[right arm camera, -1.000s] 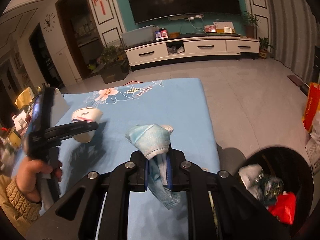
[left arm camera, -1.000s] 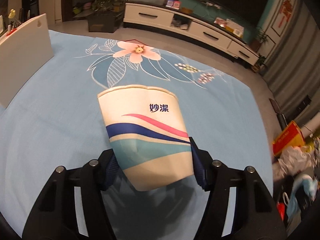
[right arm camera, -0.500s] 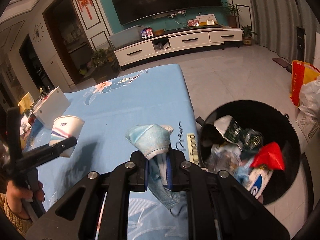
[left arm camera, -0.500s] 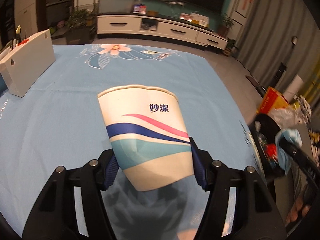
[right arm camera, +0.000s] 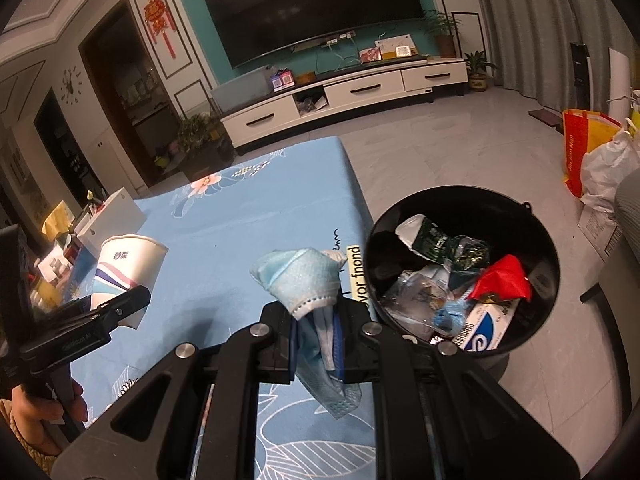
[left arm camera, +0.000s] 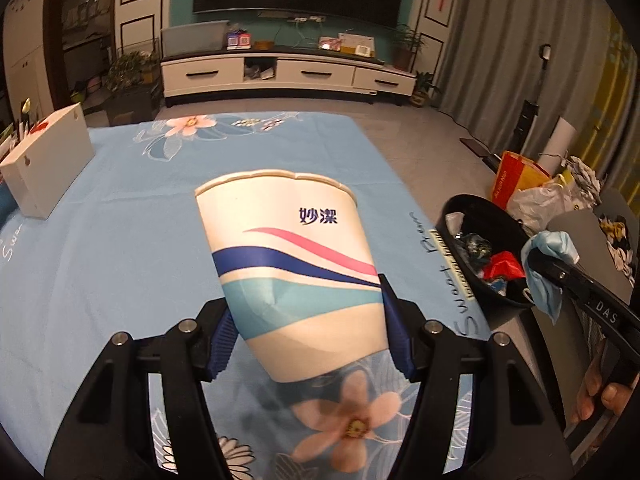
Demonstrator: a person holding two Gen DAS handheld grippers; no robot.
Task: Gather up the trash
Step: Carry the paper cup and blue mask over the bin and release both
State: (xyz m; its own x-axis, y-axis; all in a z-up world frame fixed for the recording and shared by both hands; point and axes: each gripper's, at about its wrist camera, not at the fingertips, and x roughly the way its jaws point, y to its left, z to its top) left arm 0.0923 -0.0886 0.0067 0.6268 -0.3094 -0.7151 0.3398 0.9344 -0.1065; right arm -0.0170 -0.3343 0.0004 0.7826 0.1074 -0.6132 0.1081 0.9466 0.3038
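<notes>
You are mid-carry, both loads up off the blue floral counter [right arm camera: 248,216]. Your left claw [left arm camera: 308,332] stands half open, its pads pressed on the lower body of a paper cup [left arm camera: 292,272]. Your right claw [right arm camera: 316,340] is nearly closed, pinching a crumpled blue face mask [right arm camera: 304,276]. The black trash bin [right arm camera: 548,256], already part full, sits at about two o'clock of the mask in the right wrist view. Next, I judge, you bring each claw over the rim before releasing; the mask is nearer.
</notes>
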